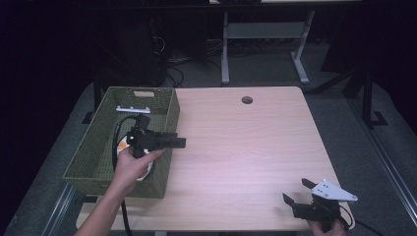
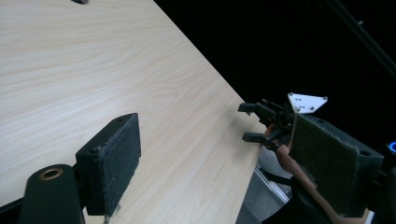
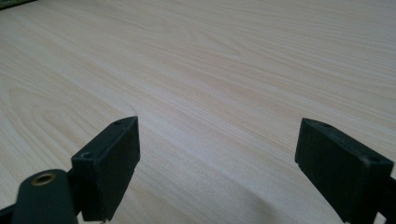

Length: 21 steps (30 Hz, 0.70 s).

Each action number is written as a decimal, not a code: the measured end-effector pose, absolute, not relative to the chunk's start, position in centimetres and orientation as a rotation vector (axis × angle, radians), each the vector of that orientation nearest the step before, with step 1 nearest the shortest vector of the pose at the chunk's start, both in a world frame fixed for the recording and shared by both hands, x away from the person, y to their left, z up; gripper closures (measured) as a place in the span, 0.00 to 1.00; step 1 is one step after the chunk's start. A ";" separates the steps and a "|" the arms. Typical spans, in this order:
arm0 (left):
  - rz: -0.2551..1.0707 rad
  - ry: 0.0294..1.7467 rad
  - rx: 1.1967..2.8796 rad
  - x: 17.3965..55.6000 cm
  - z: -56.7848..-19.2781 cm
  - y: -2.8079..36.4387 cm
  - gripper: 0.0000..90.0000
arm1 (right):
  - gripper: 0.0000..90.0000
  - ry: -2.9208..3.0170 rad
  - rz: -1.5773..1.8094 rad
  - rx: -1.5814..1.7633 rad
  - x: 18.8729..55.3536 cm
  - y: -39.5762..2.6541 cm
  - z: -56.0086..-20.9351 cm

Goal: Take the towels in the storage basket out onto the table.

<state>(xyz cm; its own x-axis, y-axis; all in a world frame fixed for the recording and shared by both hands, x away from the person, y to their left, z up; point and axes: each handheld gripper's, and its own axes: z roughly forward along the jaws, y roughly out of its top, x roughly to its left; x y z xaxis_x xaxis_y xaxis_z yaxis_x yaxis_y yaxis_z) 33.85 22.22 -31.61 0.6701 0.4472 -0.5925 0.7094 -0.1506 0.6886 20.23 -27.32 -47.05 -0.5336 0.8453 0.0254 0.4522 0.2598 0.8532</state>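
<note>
My left gripper (image 1: 177, 142) hangs over the right wall of a green woven basket (image 1: 98, 142) with its jaws pointing right across the table. In the left gripper view the left gripper (image 2: 219, 163) is open, with only bare wood between its padded jaws. My right gripper (image 1: 297, 191) rests low near the table's front right corner, open and holding nothing. The right gripper view confirms this: the right gripper (image 3: 219, 163) stands wide apart over the tabletop. A white and orange thing (image 1: 122, 144) lies in the basket, mostly hidden under my left hand.
A white strip (image 1: 133, 109) lies at the basket's far end. The light wooden table (image 1: 246, 147) has a round cable hole (image 1: 247, 100) near its far edge. Beyond it stand a desk frame and cables on the dark floor.
</note>
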 end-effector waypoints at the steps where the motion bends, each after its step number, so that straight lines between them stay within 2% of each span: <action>1: -0.287 0.930 1.794 34.0 -31.4 22.8 0.18 | 0.15 2.096 1.195 1.175 20.2 -27.3 -47.0; 13: -0.190 1.078 1.803 35.4 -31.5 27.4 0.18 | 0.15 2.098 1.190 1.174 20.2 -27.3 -47.1; 21: -0.076 1.169 1.861 36.0 -32.5 29.4 0.19 | 0.15 2.104 1.186 1.177 20.2 -27.2 -47.1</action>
<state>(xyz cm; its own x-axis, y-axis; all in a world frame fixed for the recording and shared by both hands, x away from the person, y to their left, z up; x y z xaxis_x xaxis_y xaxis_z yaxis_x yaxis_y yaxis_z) 35.98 29.43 -32.55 0.5493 0.6863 -0.4767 0.7426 -0.1393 0.6551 20.25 -27.18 -47.15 -0.5339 0.8452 0.0231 0.4577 0.2659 0.8484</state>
